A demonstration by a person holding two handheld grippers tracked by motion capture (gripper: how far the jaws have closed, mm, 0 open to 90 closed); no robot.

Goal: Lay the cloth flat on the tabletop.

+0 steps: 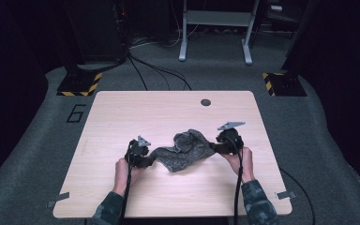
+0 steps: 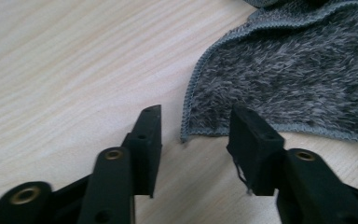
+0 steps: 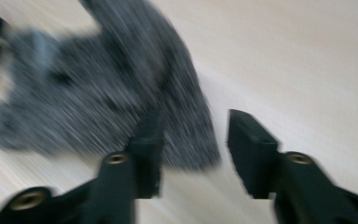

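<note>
Grey towel [image 1: 183, 151] crumpled mid-table [image 1: 122, 117], hemmed corner between parted jaws.

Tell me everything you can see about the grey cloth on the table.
The grey cloth is a fuzzy, mottled dark-and-light towel-like fabric with a stitched hem. It lies crumpled and partly folded near the middle of the wooden table, between the two grippers. In the left gripper view, one corner lies flat before the open jaws, gripped by neither.

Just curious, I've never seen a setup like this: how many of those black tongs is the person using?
2. The left tongs sit at the grey towel's left corner, jaws open around it. The right tongs are at the towel's right end, jaws open too.
</note>
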